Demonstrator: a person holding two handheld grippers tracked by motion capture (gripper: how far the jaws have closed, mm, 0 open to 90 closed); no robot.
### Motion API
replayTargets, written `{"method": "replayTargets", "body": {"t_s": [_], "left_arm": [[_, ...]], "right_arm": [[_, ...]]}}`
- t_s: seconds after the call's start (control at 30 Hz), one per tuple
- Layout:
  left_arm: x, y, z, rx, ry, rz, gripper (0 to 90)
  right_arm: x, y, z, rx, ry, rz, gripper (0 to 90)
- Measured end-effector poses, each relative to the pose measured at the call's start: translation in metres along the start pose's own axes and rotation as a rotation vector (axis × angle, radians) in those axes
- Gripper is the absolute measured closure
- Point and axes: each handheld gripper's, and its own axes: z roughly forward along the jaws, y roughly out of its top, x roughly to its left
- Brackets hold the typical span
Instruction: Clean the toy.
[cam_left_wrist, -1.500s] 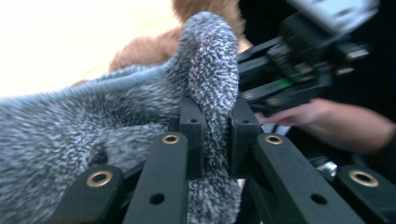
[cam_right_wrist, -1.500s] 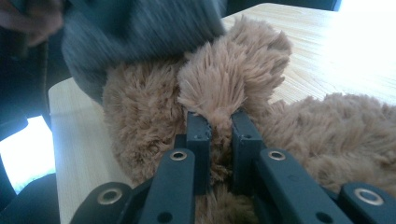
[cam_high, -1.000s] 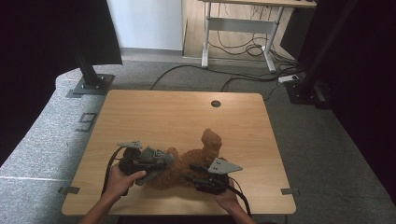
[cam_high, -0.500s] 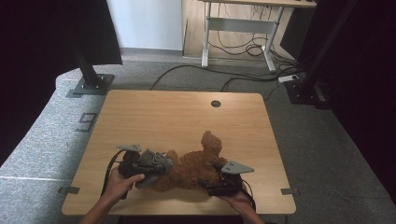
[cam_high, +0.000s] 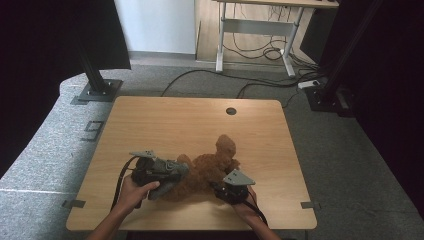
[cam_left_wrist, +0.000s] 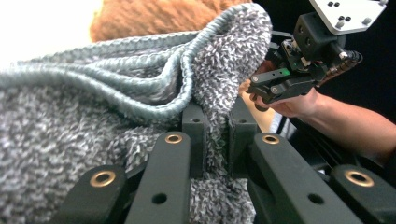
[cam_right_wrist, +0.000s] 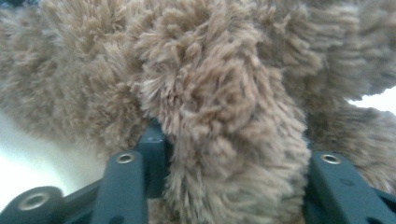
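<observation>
From above, the brown plush toy (cam_high: 207, 167) lies on the wooden table (cam_high: 175, 120) between both grippers. The left gripper (cam_left_wrist: 211, 135) is clamped on the grey knitted garment (cam_left_wrist: 93, 116) dressing the toy. The right gripper (cam_right_wrist: 229, 154) has just been closing, its jaws around a furry limb.

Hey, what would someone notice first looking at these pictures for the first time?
Probably the fuzzy brown plush toy lying on the near half of the wooden table, with a person's hands working at it from both sides. In the left gripper view, the left gripper has its jaws pinched on a grey knitted fabric with a pale blue edge. The right gripper has brown fur bulging between its jaws.
</observation>
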Motion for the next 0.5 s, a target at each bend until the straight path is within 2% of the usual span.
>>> {"method": "replayTargets", "body": {"t_s": [0.1,0.23,0.33,0.47,0.5], "left_arm": [[0.005,0.011,0.002,-0.017,0.031,0.0,80.6],[0.009,0.023,0.006,-0.014,0.054,-0.001,80.5],[0.006,0.029,0.003,-0.03,0.036,-0.001,80.2],[-0.004,0.044,-0.009,-0.078,0.007,0.01,80.1],[-0.007,0.048,-0.01,-0.091,-0.012,0.014,80.1]], "right_arm": [[-0.004,0.005,0.008,-0.016,-0.043,0.009,57.7],[-0.01,0.009,0.018,-0.026,-0.084,0.015,59.7],[-0.013,0.007,0.016,-0.03,-0.076,0.022,59.8],[-0.008,0.002,0.01,-0.038,-0.05,0.009,60.3],[-0.006,0.001,0.008,-0.039,-0.046,-0.002,60.2]]}}
